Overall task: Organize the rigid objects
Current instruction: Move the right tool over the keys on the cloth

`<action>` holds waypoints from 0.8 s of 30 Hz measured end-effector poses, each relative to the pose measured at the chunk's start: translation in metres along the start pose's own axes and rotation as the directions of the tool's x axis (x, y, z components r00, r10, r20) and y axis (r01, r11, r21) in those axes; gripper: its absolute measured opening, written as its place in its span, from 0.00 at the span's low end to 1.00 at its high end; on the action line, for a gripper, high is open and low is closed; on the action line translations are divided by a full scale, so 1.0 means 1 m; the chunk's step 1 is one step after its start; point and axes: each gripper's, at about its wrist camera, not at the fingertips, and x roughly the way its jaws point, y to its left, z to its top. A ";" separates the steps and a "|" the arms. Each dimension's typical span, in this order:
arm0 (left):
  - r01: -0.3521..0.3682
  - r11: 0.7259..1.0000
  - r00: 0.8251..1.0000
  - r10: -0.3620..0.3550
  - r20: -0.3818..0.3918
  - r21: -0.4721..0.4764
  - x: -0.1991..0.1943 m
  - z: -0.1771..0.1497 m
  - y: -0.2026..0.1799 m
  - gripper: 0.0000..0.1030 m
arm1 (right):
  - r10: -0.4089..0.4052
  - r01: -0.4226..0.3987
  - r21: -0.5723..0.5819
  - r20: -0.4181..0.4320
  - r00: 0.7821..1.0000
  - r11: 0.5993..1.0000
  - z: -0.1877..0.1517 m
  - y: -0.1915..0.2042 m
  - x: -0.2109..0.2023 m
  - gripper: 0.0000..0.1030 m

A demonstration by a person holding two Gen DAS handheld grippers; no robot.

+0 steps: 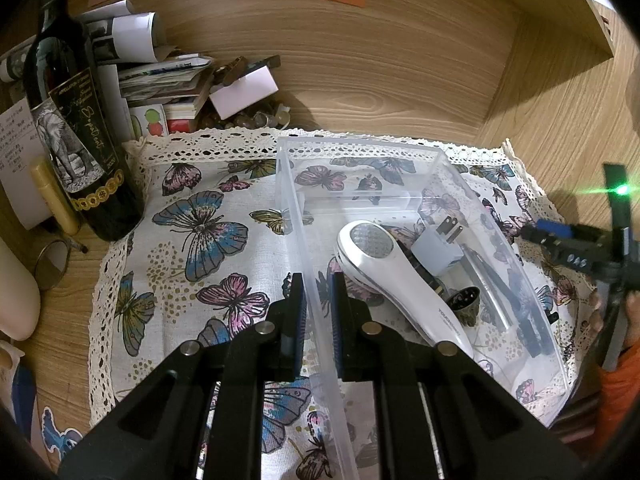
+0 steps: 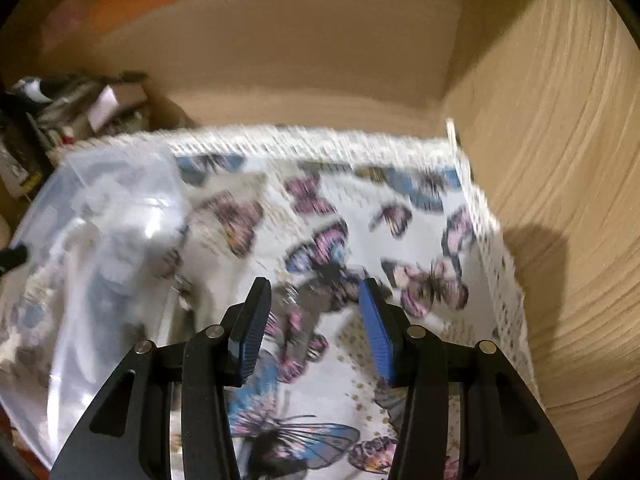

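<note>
We found the clear bin [image 1: 400,168] standing on the butterfly cloth [image 1: 192,240], toward its right half. In the bin lay a handheld device [image 1: 396,276], with a plug adapter [image 1: 436,248] just behind it and a small metal cup [image 1: 466,300] to its right. A wine bottle [image 1: 76,140] stood at the cloth's left edge, papers [image 1: 160,76] piled behind it.

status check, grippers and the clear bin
Left gripper shut on clear bin wall. Right gripper open, empty, over butterfly cloth. White handheld device in bin. Nothing in the way.
</note>
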 end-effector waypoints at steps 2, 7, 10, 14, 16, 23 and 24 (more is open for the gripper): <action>0.000 1.000 1.000 0.000 0.001 -0.002 0.000 0.000 0.000 0.10 | -0.006 0.006 0.006 -0.040 0.999 1.000 -0.006 -0.005 0.012 0.41; 0.003 1.000 1.000 -0.003 0.001 -0.004 0.000 -0.001 0.001 0.10 | 0.006 -0.006 0.001 -0.088 0.996 1.000 -0.017 -0.007 0.030 0.41; 0.003 1.000 1.000 -0.003 0.001 -0.004 0.000 -0.001 0.002 0.10 | 0.014 -0.014 -0.003 -0.085 0.996 1.000 -0.014 -0.005 0.032 0.41; 0.003 1.000 1.000 -0.003 0.002 -0.005 -0.001 -0.001 0.002 0.10 | 0.025 -0.025 0.004 -0.082 0.996 1.000 -0.006 -0.006 0.040 0.41; 0.002 1.000 1.000 -0.002 0.002 -0.004 -0.001 -0.001 0.002 0.10 | 0.026 -0.026 0.006 -0.073 0.997 1.000 -0.003 -0.006 0.042 0.41; 0.002 1.000 1.000 -0.002 0.002 -0.003 -0.001 -0.001 0.002 0.10 | 0.043 -0.044 -0.010 -0.056 0.997 0.999 0.003 0.004 0.046 0.10; 0.002 1.000 1.000 -0.002 0.003 -0.002 -0.001 -0.001 0.002 0.10 | 0.045 -0.046 -0.007 -0.055 0.997 0.999 0.003 0.004 0.047 0.10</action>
